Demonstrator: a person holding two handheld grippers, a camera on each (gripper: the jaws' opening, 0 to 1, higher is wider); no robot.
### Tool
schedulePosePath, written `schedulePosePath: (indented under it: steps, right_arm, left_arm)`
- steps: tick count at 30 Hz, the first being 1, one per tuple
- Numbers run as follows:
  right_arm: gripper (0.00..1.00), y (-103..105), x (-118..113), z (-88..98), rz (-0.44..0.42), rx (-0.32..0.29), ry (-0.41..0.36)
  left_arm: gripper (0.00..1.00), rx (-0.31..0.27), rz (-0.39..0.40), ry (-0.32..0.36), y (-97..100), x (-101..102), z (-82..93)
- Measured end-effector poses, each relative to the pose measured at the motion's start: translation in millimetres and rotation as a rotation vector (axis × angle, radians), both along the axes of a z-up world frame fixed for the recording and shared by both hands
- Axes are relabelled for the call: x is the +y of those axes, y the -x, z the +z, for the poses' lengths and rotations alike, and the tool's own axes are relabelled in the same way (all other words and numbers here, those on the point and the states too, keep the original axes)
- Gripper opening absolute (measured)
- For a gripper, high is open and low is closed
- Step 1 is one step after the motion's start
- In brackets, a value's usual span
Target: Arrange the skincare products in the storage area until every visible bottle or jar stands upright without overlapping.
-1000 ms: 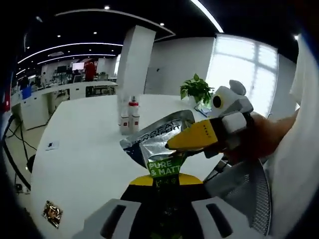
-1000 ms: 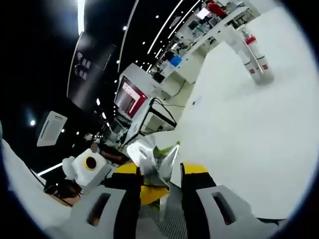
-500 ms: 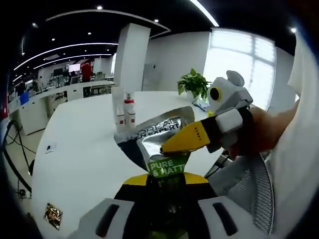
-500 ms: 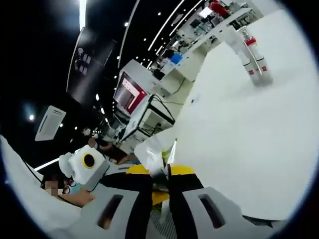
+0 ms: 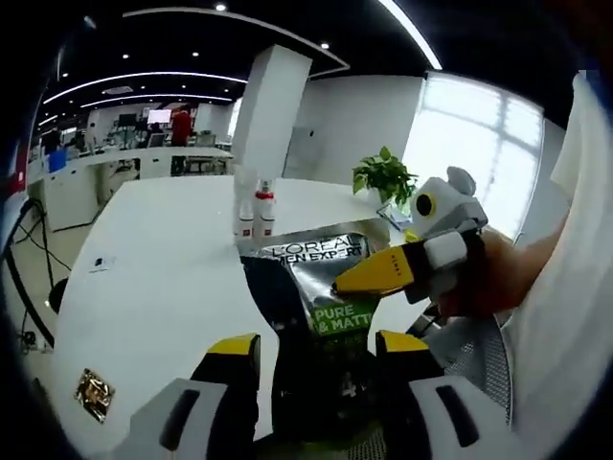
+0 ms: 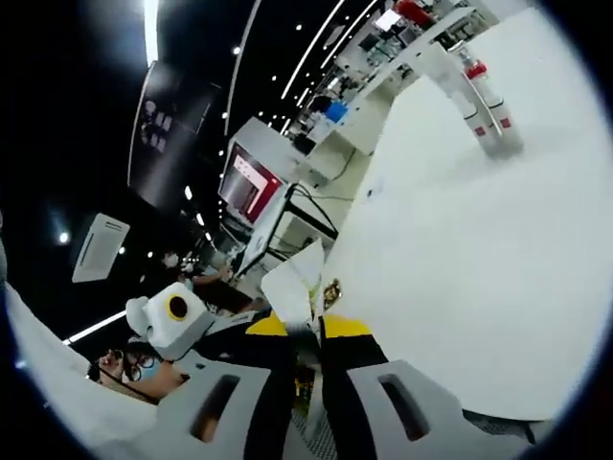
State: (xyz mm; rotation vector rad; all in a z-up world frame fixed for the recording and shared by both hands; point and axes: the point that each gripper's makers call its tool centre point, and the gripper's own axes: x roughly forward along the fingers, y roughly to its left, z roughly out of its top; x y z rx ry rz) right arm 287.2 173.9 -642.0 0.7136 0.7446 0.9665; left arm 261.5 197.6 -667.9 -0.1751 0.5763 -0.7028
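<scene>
A silver and dark L'Oreal Men Expert tube (image 5: 321, 278) with a green "Pure & Matt" label hangs in the air above the near edge of the white table (image 5: 163, 278). My right gripper (image 5: 375, 274) comes in from the right and is shut on it; in the right gripper view the jaws (image 6: 306, 324) pinch the tube's flat crimped end (image 6: 299, 283). My left gripper (image 5: 318, 347) is open, its yellow-tipped jaws standing on either side of the tube's lower part. Two white bottles with red caps (image 5: 255, 213) (image 6: 487, 103) stand upright together further out on the table.
A small gold sachet (image 5: 93, 395) lies at the table's near left edge, a small card (image 5: 99, 262) further up. A potted plant (image 5: 383, 177) stands at the far right edge. A mesh chair (image 5: 469, 355) and a person's hand sit close at the right.
My right gripper closed on the tube's crimped end. The left gripper, shut on the tube before, has opened and let go of it.
</scene>
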Motion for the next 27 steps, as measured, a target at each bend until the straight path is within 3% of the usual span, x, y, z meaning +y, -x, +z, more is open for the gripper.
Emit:
schedulePosePath:
  steps: [4,7,8,10,13,18,23,27]
  right_arm:
    - [0.06,-5,-6,6.0,-0.021,0.013,-0.047]
    - [0.06,-7,-10,15.1,-0.023,0.014,-0.101]
    - [0.06,-7,-10,18.4,-0.016,0.008,-0.114]
    - [0.06,-6,-11,24.5,0.012,-0.013,-0.126]
    - [0.06,-3,-10,35.7,0.066,-0.043,-0.152]
    - [0.06,9,-2,52.3,0.173,-0.064,-0.196]
    - [0.06,24,12,59.7,0.277,-0.085,-0.205]
    - [0.06,38,25,63.4,0.353,-0.077,-0.200]
  left_arm:
    - [0.60,0.017,-0.027,0.106,2.0,-7,8.7]
    - [0.60,0.064,-0.070,0.271,7.6,-13,23.5]
    - [0.60,0.057,-0.057,0.290,5.3,-10,26.1]
    - [0.62,0.041,-0.036,0.310,2.7,-4,29.4]
    - [0.68,0.055,-0.023,0.393,0.6,-2,37.2]
    - [0.79,0.072,-0.058,0.509,4.6,-6,49.9]
    - [0.79,0.094,-0.094,0.639,9.9,-8,65.5]
    - [0.66,0.121,-0.149,0.731,17.3,-9,76.0]
